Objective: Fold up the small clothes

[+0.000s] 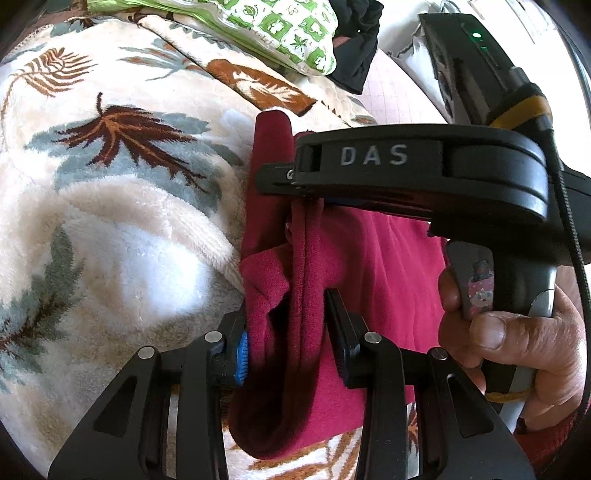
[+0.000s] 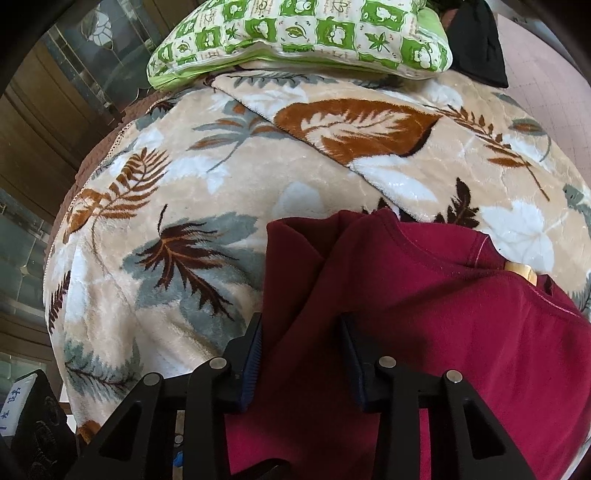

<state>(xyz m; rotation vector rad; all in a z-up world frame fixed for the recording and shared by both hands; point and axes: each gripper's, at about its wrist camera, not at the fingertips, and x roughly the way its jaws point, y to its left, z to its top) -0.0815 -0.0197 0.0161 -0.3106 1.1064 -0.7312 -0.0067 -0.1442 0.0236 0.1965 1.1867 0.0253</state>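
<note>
A small dark red shirt (image 2: pixel 461 332) lies on a leaf-patterned fleece blanket (image 2: pixel 221 192); its neckline and a tan label (image 2: pixel 522 271) show at the right. My right gripper (image 2: pixel 301 354) has its jaws part open, with a raised fold of the shirt's left side between them. In the left wrist view my left gripper (image 1: pixel 286 339) also stands part open around a bunched edge of the red shirt (image 1: pixel 376 280). The right gripper (image 1: pixel 295 184), held by a hand (image 1: pixel 517 339), crosses in front and looks closed on the shirt's edge there.
A green-and-white checked cushion (image 2: pixel 295 33) lies at the far end of the blanket, with a black cloth (image 2: pixel 476 44) beside it. A pink surface (image 2: pixel 546 74) is at the far right. Wooden and glass furniture (image 2: pixel 55 110) stands on the left.
</note>
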